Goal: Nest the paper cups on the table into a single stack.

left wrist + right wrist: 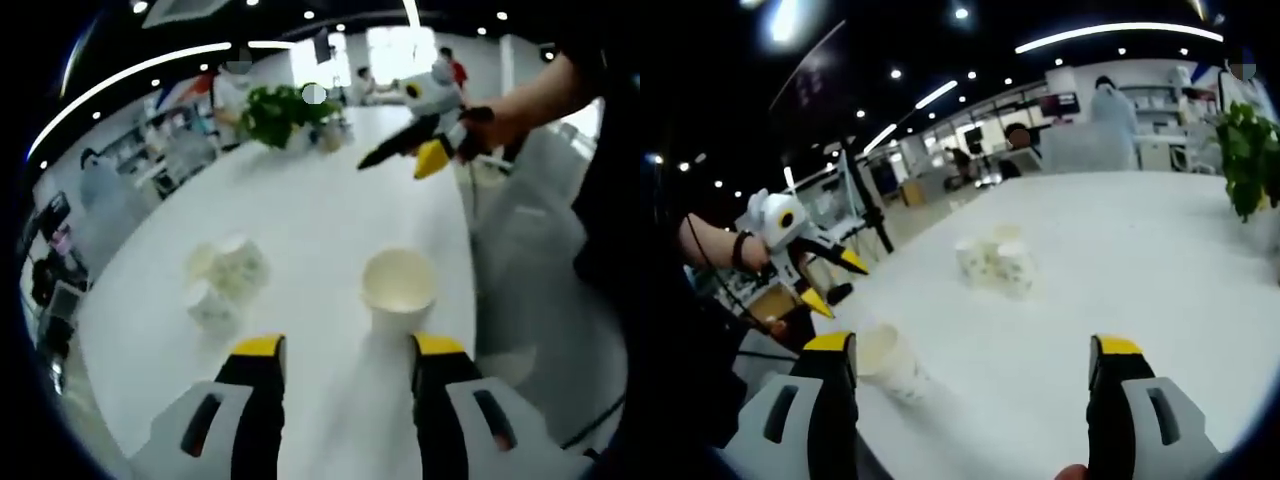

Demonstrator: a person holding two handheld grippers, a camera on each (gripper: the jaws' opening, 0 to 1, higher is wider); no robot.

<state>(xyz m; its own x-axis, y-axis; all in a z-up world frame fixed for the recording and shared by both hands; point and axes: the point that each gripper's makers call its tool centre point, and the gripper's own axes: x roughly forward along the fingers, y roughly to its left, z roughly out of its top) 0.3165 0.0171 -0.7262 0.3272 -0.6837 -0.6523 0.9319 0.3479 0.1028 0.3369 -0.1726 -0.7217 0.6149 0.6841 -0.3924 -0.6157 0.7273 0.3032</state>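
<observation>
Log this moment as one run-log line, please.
left gripper: open, empty | right gripper: open, empty | single cup: upright, apart | cup cluster: not nested | table | stage: before first grasp

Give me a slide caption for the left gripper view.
Open left gripper approaches a lone paper cup; clustered cups wait on the white table.

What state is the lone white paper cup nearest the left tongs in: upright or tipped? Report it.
Upright. The lone white paper cup stands on the white table with its round open mouth facing up; the right gripper view shows it likewise.
</observation>
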